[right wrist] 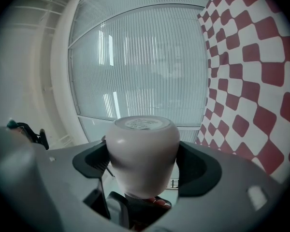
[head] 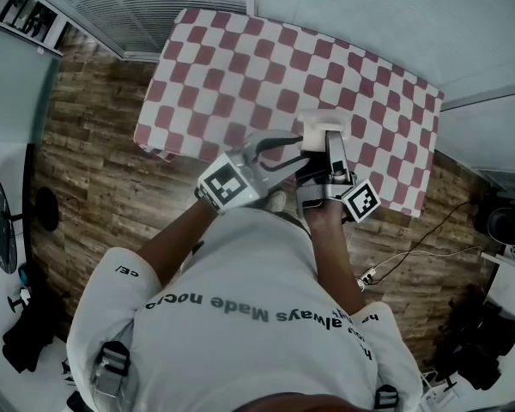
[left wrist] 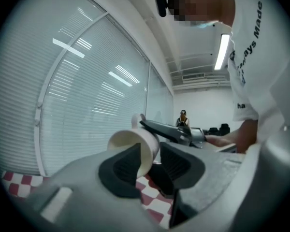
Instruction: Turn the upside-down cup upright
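My right gripper (right wrist: 142, 164) has the white cup (right wrist: 142, 151) clamped across its body. The jaws stand wide, one pad on each side of the cup. The cup lies roughly level, lifted above the near edge of the red-and-white checked surface (head: 240, 67) and not resting on it. Its base, with a round label (right wrist: 142, 123), faces away from that gripper's camera.

My left gripper (left wrist: 152, 161) is also above the near edge of the surface and has come in at the cup's open end. Its jaws are partly closed, with the cup's wall at the rim between the two dark pads (left wrist: 123, 170). One pad sits at the mouth and the other outside the wall. From the left gripper view I cannot tell whether those pads are pressing on the wall or only bracketing it.
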